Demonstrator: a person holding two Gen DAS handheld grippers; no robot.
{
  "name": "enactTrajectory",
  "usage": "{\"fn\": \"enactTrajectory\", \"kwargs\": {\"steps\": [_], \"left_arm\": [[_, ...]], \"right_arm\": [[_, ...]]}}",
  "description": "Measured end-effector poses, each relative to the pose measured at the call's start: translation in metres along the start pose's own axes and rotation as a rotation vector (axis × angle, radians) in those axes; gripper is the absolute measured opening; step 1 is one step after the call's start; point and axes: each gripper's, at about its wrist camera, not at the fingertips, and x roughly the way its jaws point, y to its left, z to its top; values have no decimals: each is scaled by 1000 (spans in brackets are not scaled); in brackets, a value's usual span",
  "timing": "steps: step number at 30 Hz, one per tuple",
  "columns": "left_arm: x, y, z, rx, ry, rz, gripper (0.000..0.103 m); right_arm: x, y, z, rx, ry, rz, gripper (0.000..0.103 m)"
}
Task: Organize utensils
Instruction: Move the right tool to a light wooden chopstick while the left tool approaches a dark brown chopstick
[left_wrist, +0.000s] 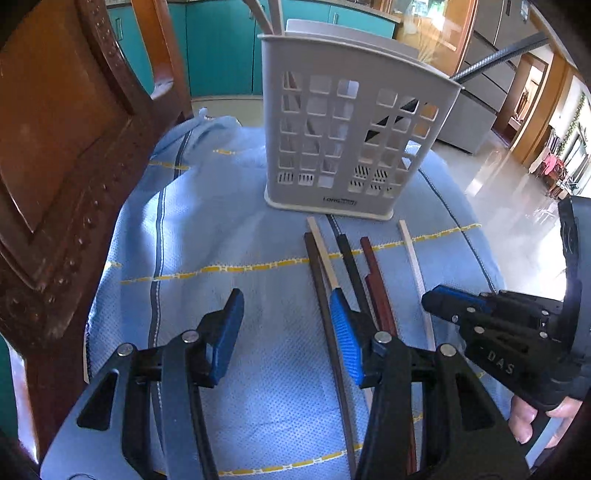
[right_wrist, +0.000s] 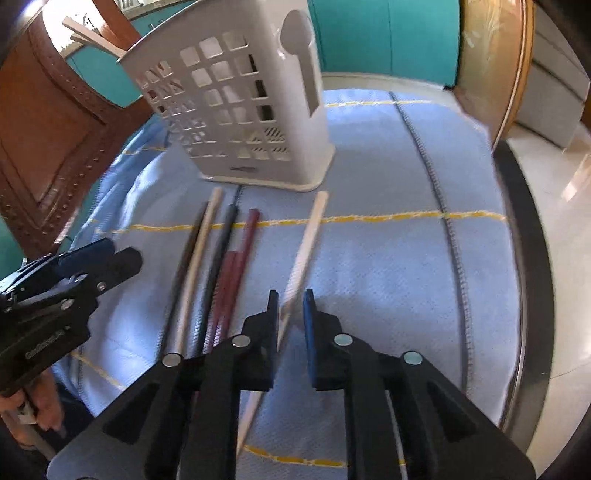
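A white holder (left_wrist: 354, 140) with square holes in its walls is stood upright at the far side. Some sticks are already stood inside it, poking out of the top. In front of it, six chopsticks are laid flat, side by side, pointing toward the holder. A dark brown one (left_wrist: 325, 314) and a cream one (left_wrist: 324, 251) are laid touching. Next a black one (left_wrist: 351, 266) is seen, then two dark red ones (left_wrist: 376, 280). Another cream one (right_wrist: 303, 251) is laid apart on the right.
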Motion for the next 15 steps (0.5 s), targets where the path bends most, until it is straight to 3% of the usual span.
{"fn": "enactTrajectory", "kwargs": {"steps": [2, 4, 6, 9, 15], "left_arm": [[1, -1, -1, 8, 8, -1, 49], [6, -2, -2, 12, 35, -26, 49], [12, -3, -4, 6, 71, -67, 49], [19, -9, -9, 33, 106, -81, 49], [31, -16, -16, 62, 134, -51, 52]], "right_arm": [[1, -4, 0, 34, 3, 35, 29], [7, -3, 0, 40, 19, 36, 30], [7, 4, -1, -7, 0, -16, 26], [6, 7, -1, -55, 7, -55, 11], [-2, -1, -3, -99, 10, -123, 10]]}}
